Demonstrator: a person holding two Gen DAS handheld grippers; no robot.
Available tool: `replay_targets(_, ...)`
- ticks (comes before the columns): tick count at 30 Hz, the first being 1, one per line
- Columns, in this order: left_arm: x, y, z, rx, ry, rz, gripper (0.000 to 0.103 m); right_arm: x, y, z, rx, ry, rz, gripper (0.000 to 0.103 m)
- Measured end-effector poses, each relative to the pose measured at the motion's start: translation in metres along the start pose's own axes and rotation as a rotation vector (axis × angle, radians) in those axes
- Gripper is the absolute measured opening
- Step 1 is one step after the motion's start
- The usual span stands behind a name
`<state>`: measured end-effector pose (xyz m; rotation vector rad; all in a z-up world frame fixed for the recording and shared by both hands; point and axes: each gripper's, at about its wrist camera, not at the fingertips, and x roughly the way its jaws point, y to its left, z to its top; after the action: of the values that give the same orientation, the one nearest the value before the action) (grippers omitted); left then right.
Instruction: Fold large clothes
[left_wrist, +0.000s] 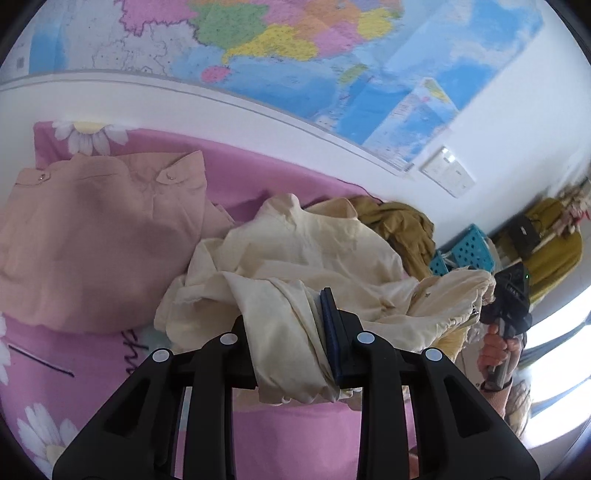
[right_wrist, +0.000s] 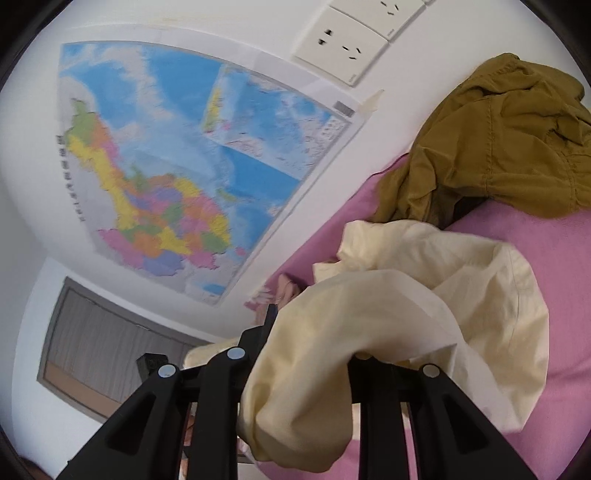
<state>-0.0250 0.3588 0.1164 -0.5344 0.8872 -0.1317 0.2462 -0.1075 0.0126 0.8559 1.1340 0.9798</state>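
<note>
Pale cream crumpled cotton garment: plain, unpatterned, centre of the left wrist view; same cream fabric at lower centre of the right wrist view.

Dusty pink flat-laid shirt: plain, with pale round buttons, left of frame.

Olive-mustard bunched jacket: plain, upper right of the right wrist view.

Pink bed sheet: printed with white daisies with yellow centres, at left edge and lower left.

Paper wall map: blue seas, regions in yellow, orange, green, pink and violet.

Turquoise perforated plastic basket: right of centre.

Matt black gripper frames, bottom of frame; one finger pad dark blue.

White wall socket plate: top of frame.
</note>
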Motion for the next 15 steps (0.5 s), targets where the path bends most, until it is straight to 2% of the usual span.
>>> replay_targets(8, 0.036, 0.010, 0.030, -0.032, 0.041, 0.049, 0.027, 0.032, -0.015, 0.030, 0.047, 0.039, -0.051, 0.024)
replay_targets(15, 0.071, 0.030, 0.050, -0.109, 0.087, 0.090, 0.027, 0.048, -0.024, 0.041, 0.096, 0.056, -0.067, 0.030)
